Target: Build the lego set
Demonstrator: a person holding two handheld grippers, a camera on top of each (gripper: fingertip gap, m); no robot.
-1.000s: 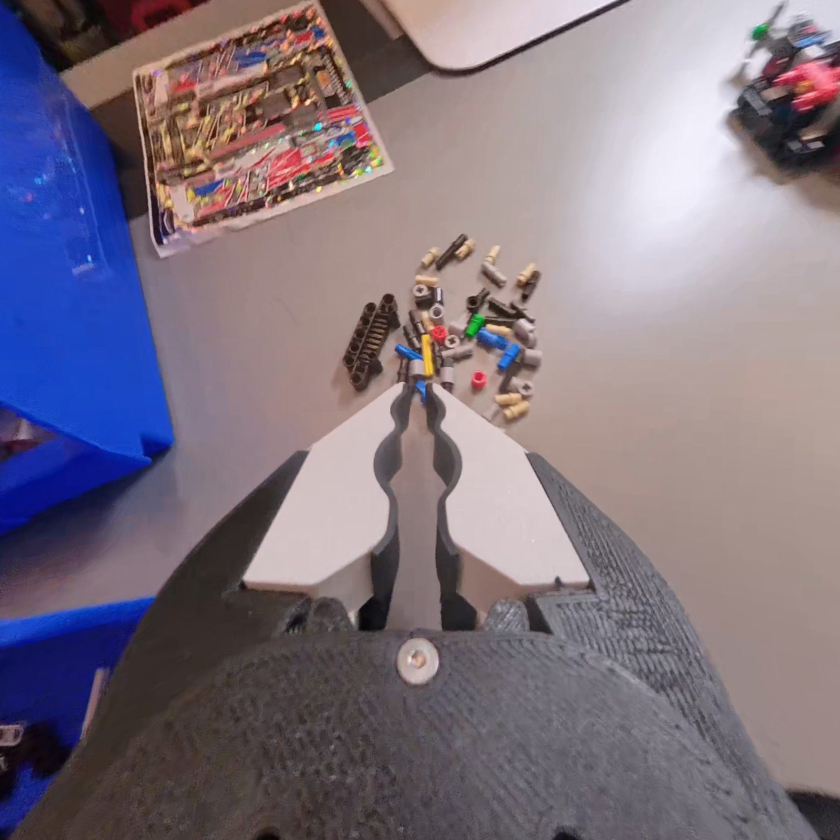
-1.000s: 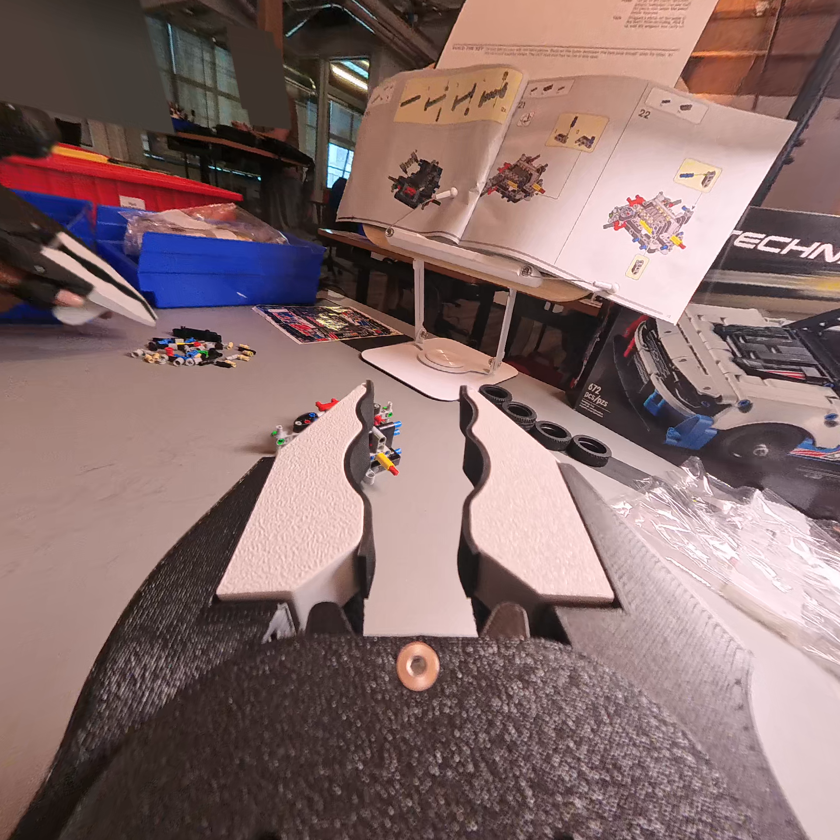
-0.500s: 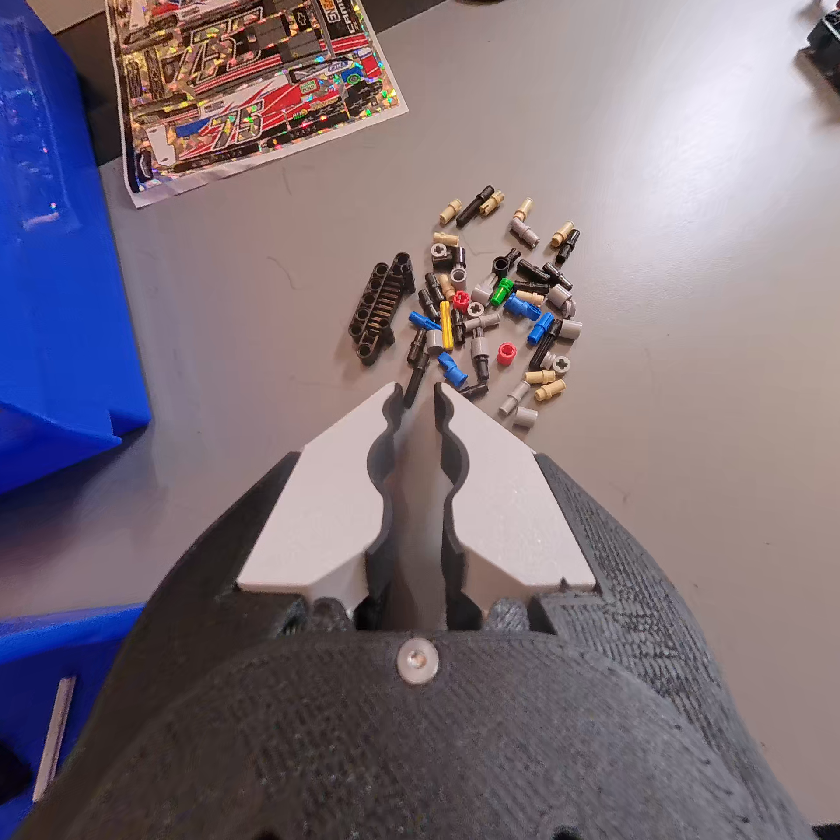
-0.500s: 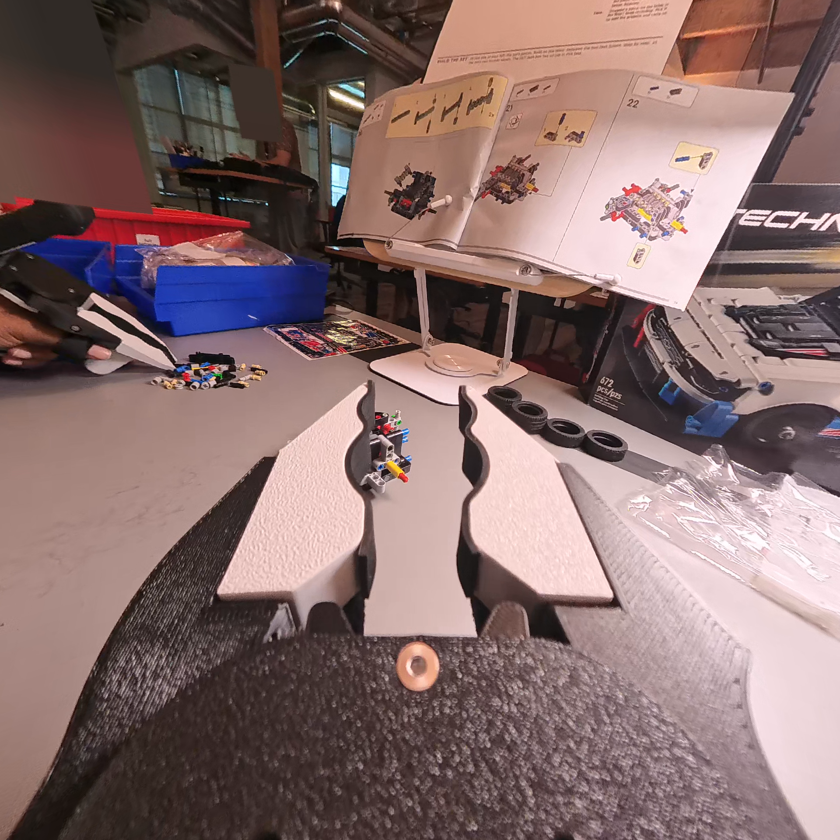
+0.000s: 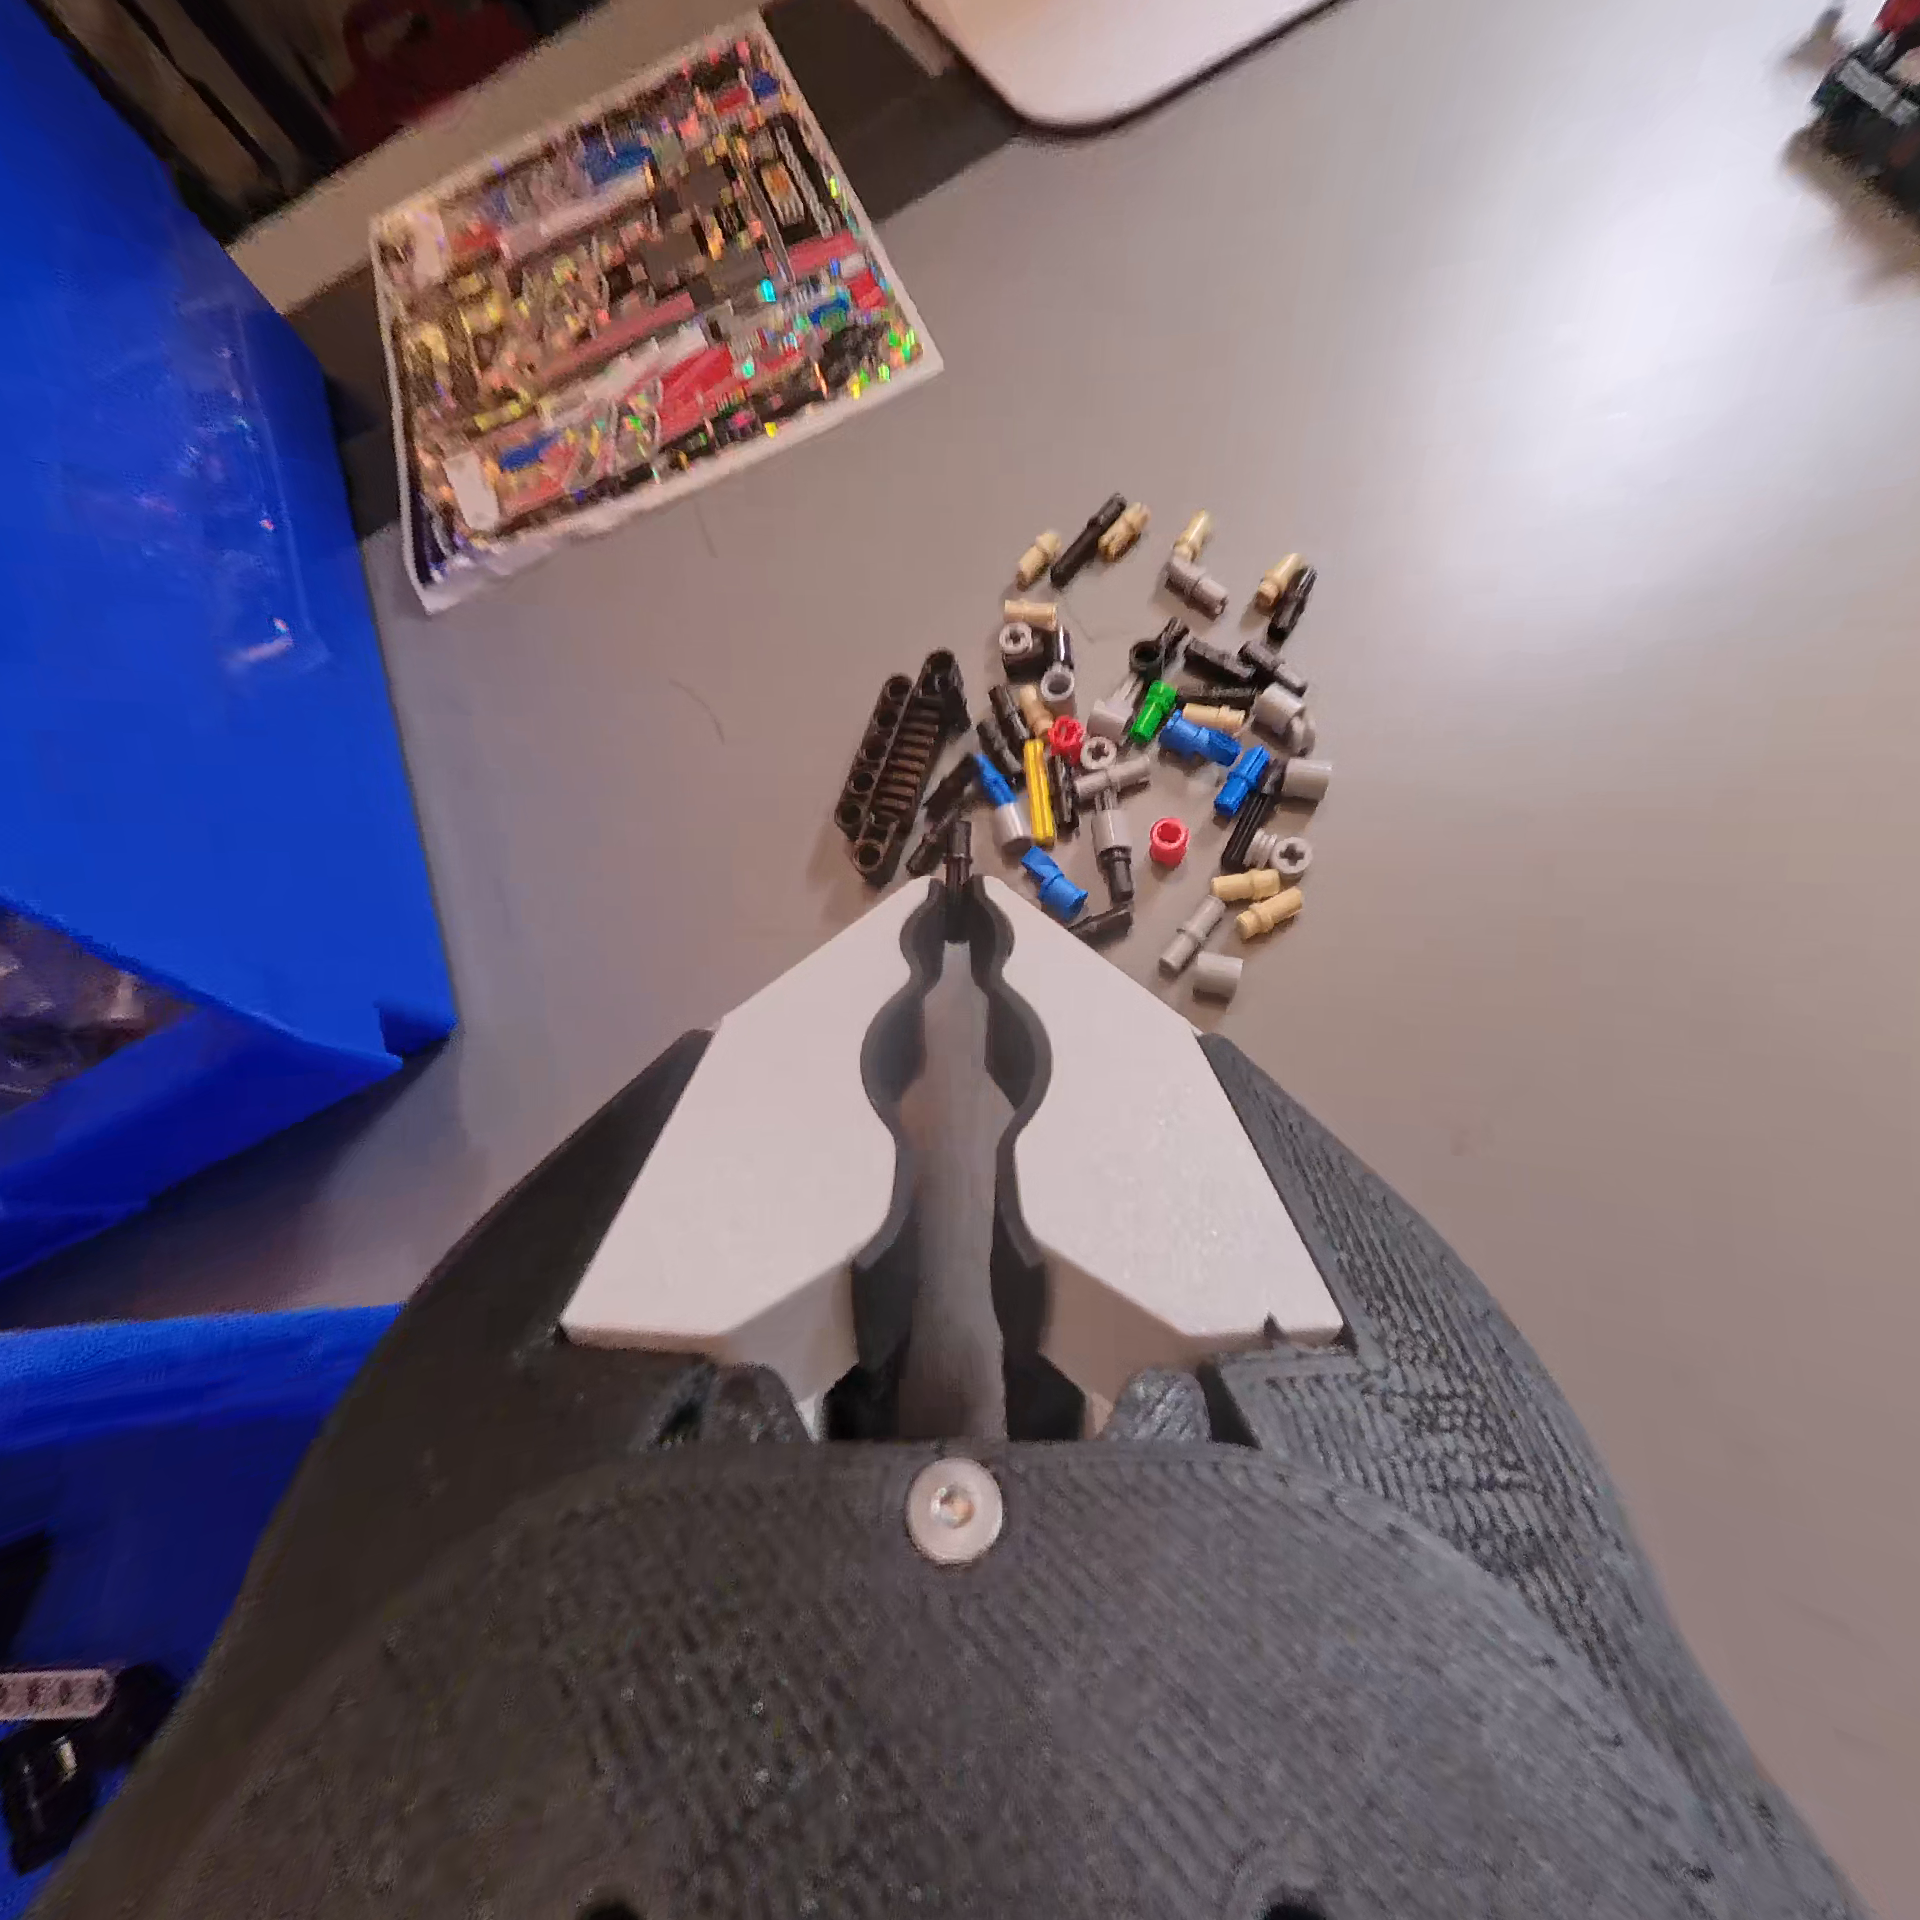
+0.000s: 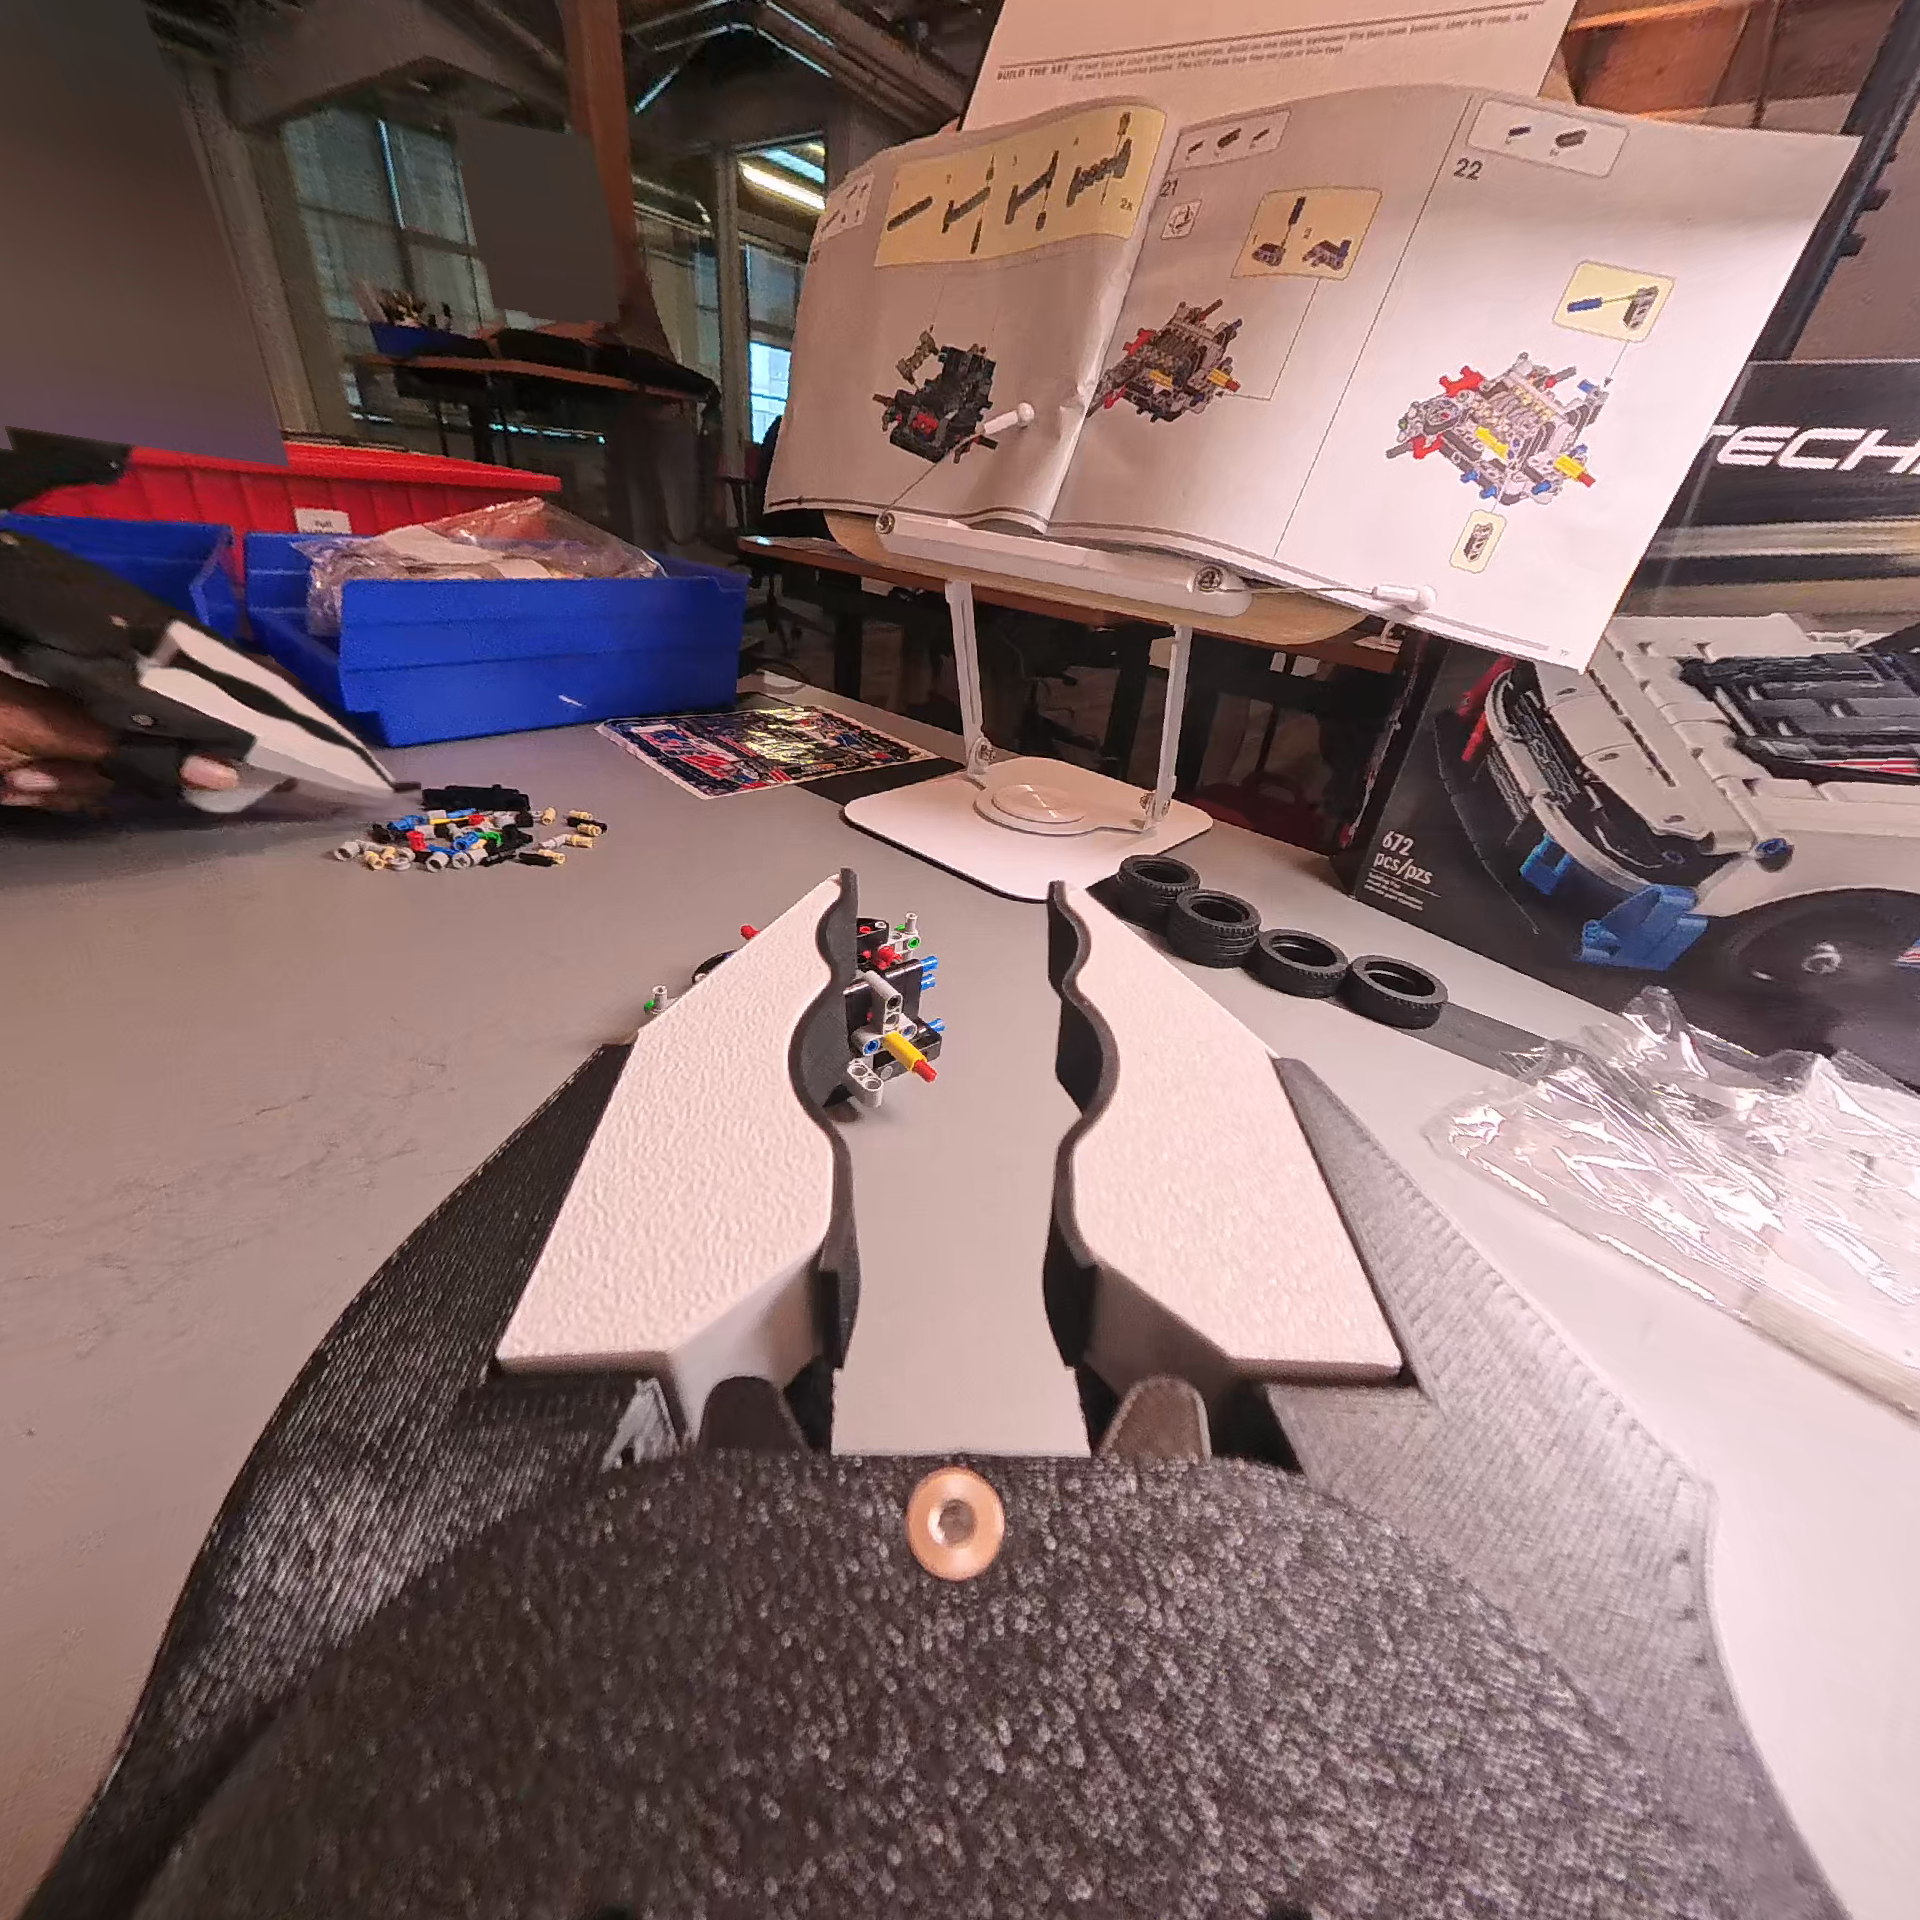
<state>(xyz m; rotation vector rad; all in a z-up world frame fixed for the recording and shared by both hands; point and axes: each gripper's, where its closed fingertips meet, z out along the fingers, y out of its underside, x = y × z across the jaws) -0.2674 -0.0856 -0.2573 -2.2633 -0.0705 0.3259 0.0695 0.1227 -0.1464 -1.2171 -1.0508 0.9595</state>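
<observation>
A pile of small pins and connectors (image 5: 1132, 748) lies on the grey table, with two black beams (image 5: 899, 769) at its left edge. My left gripper (image 5: 956, 891) is shut on a black pin (image 5: 958, 847) that sticks out past its tips, just short of the pile. The right wrist view shows this gripper (image 6: 384, 784) above the pile (image 6: 468, 831), held by a hand. My right gripper (image 6: 951, 894) is open and empty, low over the table. A partly built black and grey assembly (image 6: 894, 997) stands just beyond its left finger, also blurred at far right (image 5: 1870, 83).
Blue bins (image 5: 156, 623) stand left of the pile, a shiny sticker sheet (image 5: 634, 332) behind it. An open instruction booklet (image 6: 1247, 343) rests on a white stand. Several black tyres (image 6: 1288, 951), the set's box (image 6: 1714, 779) and clear plastic bags (image 6: 1714, 1164) lie to the right. The tips of one gripper are about 40 centimeters away from the tips of the other.
My left gripper has closed on a black pin at the near edge of the pile and drawn back a little with it. The right gripper stays open and has hardly moved.
</observation>
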